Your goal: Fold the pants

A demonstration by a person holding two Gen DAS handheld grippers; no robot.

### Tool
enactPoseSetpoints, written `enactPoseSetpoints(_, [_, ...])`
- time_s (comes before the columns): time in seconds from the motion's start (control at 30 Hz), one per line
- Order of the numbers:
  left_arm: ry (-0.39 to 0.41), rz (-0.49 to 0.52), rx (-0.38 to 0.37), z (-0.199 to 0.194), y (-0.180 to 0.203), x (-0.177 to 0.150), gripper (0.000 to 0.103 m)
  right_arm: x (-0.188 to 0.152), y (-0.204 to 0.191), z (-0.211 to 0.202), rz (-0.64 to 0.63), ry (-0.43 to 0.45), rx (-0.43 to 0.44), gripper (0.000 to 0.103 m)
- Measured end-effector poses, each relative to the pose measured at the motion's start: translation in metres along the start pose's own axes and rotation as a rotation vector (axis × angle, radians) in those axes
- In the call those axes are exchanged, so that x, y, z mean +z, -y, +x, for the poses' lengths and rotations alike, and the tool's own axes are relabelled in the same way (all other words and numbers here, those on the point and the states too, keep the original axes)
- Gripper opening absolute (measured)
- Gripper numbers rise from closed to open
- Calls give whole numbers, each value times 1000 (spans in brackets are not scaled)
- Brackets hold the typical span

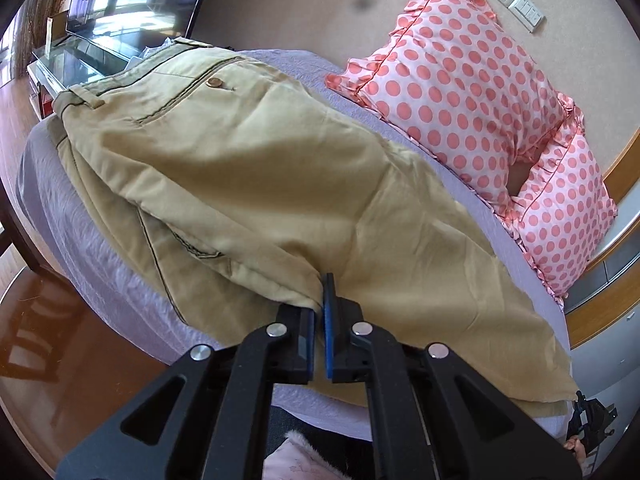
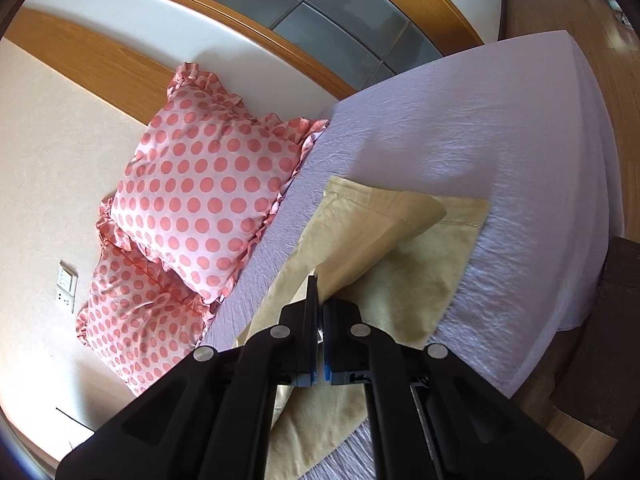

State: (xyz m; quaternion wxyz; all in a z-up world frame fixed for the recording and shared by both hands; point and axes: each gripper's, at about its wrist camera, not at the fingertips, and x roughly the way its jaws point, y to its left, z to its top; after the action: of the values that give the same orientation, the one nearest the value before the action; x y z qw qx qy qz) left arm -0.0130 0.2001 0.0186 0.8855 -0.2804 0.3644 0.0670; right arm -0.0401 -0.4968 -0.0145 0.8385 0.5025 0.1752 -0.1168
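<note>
Tan khaki pants (image 1: pixel 248 168) lie across the lilac bed sheet (image 1: pixel 80 216), waistband and buttoned back pocket at the far left. My left gripper (image 1: pixel 322 300) is shut on a fold of the pants near the crotch and seat edge. In the right wrist view, the pant legs (image 2: pixel 400 280) lie on the sheet (image 2: pixel 480 120) with hems toward the far end. My right gripper (image 2: pixel 319 300) is shut on the edge of the upper leg (image 2: pixel 372 232) and lifts it off the lower leg. The right gripper also shows at the left wrist view's lower right edge (image 1: pixel 588 424).
Two pink polka-dot pillows (image 1: pixel 472 80) lie against the wall beside the pants; they also show in the right wrist view (image 2: pixel 200 200). A glass-topped cabinet and TV (image 1: pixel 100 20) stand beyond the waistband. Wooden floor (image 1: pixel 60 320) surrounds the bed. A dark piece of furniture (image 2: pixel 620 300) stands at the right.
</note>
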Motion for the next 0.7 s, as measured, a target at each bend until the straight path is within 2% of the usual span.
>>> enactPoseSetpoints(0.3, [3, 19, -38, -7, -2, -6, 3, -1, 9, -6, 13, 0, -18, 2])
enactPoseSetpoints(0.47, [0, 51, -36, -9, -1, -10, 4, -2, 10, -11, -28, -1, -78, 2])
enactPoseSetpoints(0.57, [-2, 81, -37, -11, 0, -13, 8, -3, 8, -17, -61, 17, -134, 4])
enactPoseSetpoints(0.6, [0, 89, -40, -12, -1, -14, 11, -3, 9, -21, -56, 34, -165, 15])
enactPoseSetpoints(0.63, [4, 96, -48, -14, -2, -15, 11, -1, 10, -25, -52, 59, -195, 39])
enactPoseSetpoints(0.67, [11, 102, -59, -17, -3, -16, 13, 0, 12, -29, -58, 88, -205, 51])
enactPoseSetpoints(0.7, [22, 108, -65, -20, -4, -19, 17, 1, 13, -31, -72, 108, -220, 57])
